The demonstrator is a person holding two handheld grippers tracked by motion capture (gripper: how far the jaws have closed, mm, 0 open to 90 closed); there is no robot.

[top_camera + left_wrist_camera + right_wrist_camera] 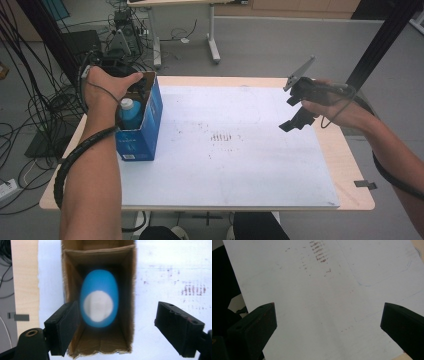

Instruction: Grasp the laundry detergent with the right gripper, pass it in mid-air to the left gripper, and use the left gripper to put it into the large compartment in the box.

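Grey floor and trailing cables lie beyond the counter (350, 165), its white sheet (235, 150) bare in the middle; at the left edge stands the open blue box (142, 132), the blue bottle (99, 300) upright inside; my left tool (125, 327) hovers above, apart, gripping nothing; my right tool (328, 330) hangs wide at far right; placing looks done, so next I'd clear the box.

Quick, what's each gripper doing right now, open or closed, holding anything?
Left gripper: open, holding nothing, above the blue bottle that stands in the box.
Right gripper: open, holding nothing, over the white sheet.
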